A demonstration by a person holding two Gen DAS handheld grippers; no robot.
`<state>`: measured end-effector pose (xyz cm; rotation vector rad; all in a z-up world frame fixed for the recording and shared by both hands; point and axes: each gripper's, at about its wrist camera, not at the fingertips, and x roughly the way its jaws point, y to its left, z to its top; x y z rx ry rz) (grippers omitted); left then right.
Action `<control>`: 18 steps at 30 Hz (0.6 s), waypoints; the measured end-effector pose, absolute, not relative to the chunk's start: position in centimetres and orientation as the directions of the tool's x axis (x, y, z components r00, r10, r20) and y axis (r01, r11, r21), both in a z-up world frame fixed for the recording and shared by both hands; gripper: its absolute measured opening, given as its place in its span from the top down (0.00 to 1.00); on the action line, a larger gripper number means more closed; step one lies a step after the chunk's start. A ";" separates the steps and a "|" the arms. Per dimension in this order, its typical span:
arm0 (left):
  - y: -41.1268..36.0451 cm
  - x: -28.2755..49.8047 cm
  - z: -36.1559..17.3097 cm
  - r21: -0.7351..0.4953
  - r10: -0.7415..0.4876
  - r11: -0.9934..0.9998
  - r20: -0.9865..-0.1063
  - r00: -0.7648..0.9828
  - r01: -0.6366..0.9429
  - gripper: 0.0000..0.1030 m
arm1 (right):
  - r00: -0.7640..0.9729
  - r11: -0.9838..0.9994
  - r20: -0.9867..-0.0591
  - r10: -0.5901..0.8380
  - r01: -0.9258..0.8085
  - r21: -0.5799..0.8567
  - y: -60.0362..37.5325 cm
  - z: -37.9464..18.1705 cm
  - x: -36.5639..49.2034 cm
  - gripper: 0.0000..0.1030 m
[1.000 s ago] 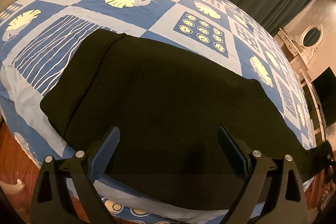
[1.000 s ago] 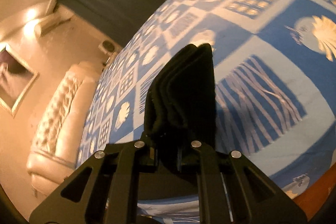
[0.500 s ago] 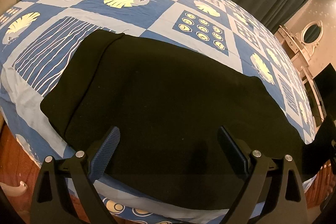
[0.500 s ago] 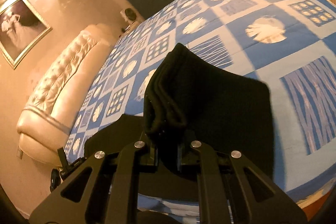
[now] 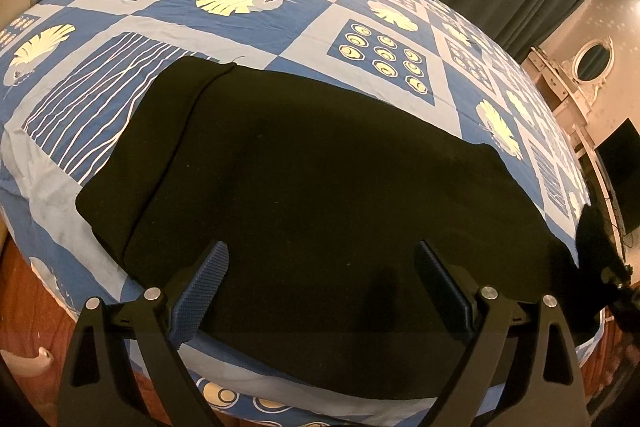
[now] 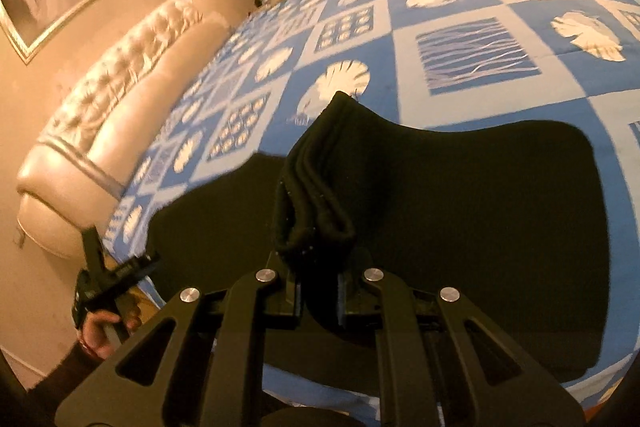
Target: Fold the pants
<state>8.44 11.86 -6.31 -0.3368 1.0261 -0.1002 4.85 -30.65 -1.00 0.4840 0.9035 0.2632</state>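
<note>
Two views: left tongs apart above black pants spread on the bed — only the right view shows right tongs clamped on the pants' bunched edge, plus headboard.

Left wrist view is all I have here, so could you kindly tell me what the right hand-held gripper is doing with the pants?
Observer: The right hand-held gripper is shut on a bunched black edge of the pants, lifted off the bedspread.
Operator: How thick is the pinched part, please?
Observer: Several stacked layers stand up between its fingers.
Operator: Is my left hand-held gripper visible there?
Observer: Yes, the left hand-held gripper shows at the bed's edge, held by a hand.
</note>
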 end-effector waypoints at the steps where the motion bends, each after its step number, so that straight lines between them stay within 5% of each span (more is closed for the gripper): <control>1: 11.9 8.4 -6.3 -0.321 -0.238 0.944 -0.821 0.519 -0.075 0.10 | 0.588 0.868 -0.696 0.412 -0.022 0.496 -29.9 -1.4 5.0 0.89; 18: 11.7 8.4 -6.4 -0.315 -0.237 0.947 -0.822 0.518 -0.067 0.10 | 0.530 0.919 -0.764 0.368 -0.086 0.384 -24.8 -3.1 5.5 0.89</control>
